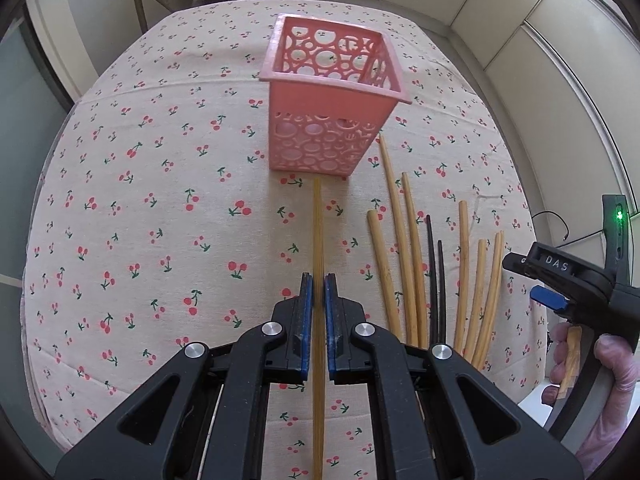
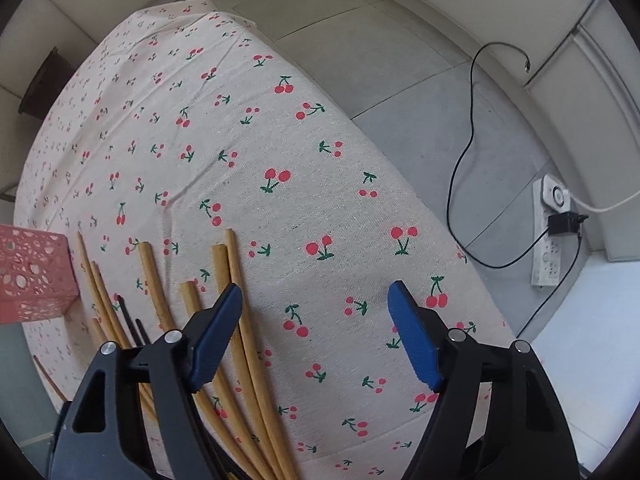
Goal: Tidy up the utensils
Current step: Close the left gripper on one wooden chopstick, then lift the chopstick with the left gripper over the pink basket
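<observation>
My left gripper (image 1: 319,280) is shut on a long yellowish chopstick (image 1: 317,224). The stick runs between the pads and points at the base of the pink perforated basket (image 1: 332,120), which stands upright and looks empty. Several wooden chopsticks (image 1: 404,248) and two black ones (image 1: 434,280) lie on the cloth to the right of my left gripper. My right gripper (image 2: 316,300) is open and empty above the cloth, with the wooden chopsticks (image 2: 240,320) under its left finger. The basket shows at the left edge of the right wrist view (image 2: 32,272).
The table wears a cherry-print cloth (image 1: 160,200). Its right edge drops to a grey floor with a power strip (image 2: 550,232) and a black cable (image 2: 464,168). The right gripper's body (image 1: 576,280) and a gloved hand show at the right of the left wrist view.
</observation>
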A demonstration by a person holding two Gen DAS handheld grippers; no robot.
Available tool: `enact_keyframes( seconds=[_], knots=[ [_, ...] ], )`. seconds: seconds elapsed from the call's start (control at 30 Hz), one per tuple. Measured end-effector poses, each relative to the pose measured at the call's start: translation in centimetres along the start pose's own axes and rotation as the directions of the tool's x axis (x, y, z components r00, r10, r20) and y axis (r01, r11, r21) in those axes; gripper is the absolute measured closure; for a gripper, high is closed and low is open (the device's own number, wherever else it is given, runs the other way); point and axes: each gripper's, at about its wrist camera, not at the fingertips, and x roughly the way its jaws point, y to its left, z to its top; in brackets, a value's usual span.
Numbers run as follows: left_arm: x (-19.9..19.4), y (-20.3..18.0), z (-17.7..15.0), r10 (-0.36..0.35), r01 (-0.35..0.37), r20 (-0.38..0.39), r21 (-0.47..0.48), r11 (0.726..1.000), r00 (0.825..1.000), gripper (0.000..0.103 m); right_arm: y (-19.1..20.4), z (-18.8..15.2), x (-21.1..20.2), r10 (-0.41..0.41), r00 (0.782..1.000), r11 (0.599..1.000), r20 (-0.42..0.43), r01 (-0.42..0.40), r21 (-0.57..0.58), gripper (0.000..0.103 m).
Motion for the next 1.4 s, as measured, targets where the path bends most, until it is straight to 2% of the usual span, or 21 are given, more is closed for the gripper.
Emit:
enact_keyframes(
  seconds=[0.1,0.2,0.27,0.3,0.33,0.4,0.43,0.53,0.63,0.77,0.87,1.03,1.07,1.2,1.4],
  knots=[
    [0.0,0.1,0.0,0.004,-0.004,-0.001,-0.005,1.0,1.0,0.098,1.1,-0.4,-0.1,-0.016,1.0,1.0,0.018,0.016,-0.025,0.029],
    [-0.1,0.2,-0.1,0.007,-0.007,-0.001,-0.003,1.0,1.0,0.097,2.7,-1.0,0.1,-0.088,0.995,0.993,0.052,0.091,-0.078,0.03],
    [-0.3,0.2,-0.2,0.008,-0.008,0.003,-0.004,1.0,1.0,0.097,3.4,-1.3,0.0,-0.087,0.993,0.991,0.078,0.094,-0.094,0.036],
    [-0.3,0.3,-0.2,0.007,-0.007,0.008,-0.002,1.0,1.0,0.097,3.6,-1.4,-0.2,-0.08,0.993,0.99,0.084,0.089,-0.11,0.045],
    [-0.4,0.3,-0.2,0.006,-0.006,0.015,0.002,1.0,1.0,0.098,3.8,-1.4,-0.4,-0.073,0.993,0.988,0.094,0.085,-0.13,0.063],
    [-0.7,0.3,-0.2,-0.005,0.004,0.036,0.013,1.0,0.999,0.098,4.0,-1.7,-0.9,-0.059,0.992,0.984,0.113,0.077,-0.162,0.088],
    [-1.0,0.4,-0.2,-0.035,0.034,0.047,0.016,0.999,0.998,0.098,3.8,-1.8,-1.1,-0.04,0.993,0.984,0.113,0.059,-0.167,0.095],
    [-1.9,0.5,-0.2,-0.091,0.089,0.089,0.029,0.996,0.992,0.098,2.9,-2.1,-1.9,0.048,0.992,0.985,0.113,-0.029,-0.168,0.097],
    [-4.0,0.3,-0.6,-0.146,0.136,0.176,0.068,0.988,0.974,0.098,1.2,-2.6,-3.3,0.147,0.978,0.981,0.145,-0.125,-0.151,0.097],
    [-7.5,0.0,-1.2,-0.212,0.186,0.297,0.114,0.976,0.931,0.098,-0.5,-3.2,-8.1,0.256,0.937,0.962,0.239,-0.223,-0.157,0.097],
    [-10.0,-0.2,-1.6,-0.244,0.21,0.357,0.132,0.969,0.901,0.098,-1.4,-4.3,-12.5,0.324,0.891,0.943,0.319,-0.278,-0.18,0.097],
    [-13.9,-0.5,-1.8,-0.251,0.206,0.451,0.147,0.968,0.857,0.098,-2.9,-5.8,-19.1,0.393,0.803,0.919,0.448,-0.329,-0.217,0.097],
    [-14.5,-0.6,-1.6,-0.251,0.207,0.463,0.146,0.967,0.85,0.098,-3.1,-5.9,-20.6,0.408,0.779,0.913,0.476,-0.344,-0.221,0.097],
    [-16.7,-1.0,0.3,-0.243,0.204,0.509,0.132,0.97,0.826,0.098,-3.2,-4.6,-24.3,0.461,0.718,0.885,0.522,-0.415,-0.21,0.097],
    [-20.9,-1.4,4.6,-0.217,0.19,0.588,0.109,0.976,0.779,0.098,-1.5,-1.2,-27.5,0.538,0.644,0.829,0.544,-0.523,-0.201,0.097]
  ],
)
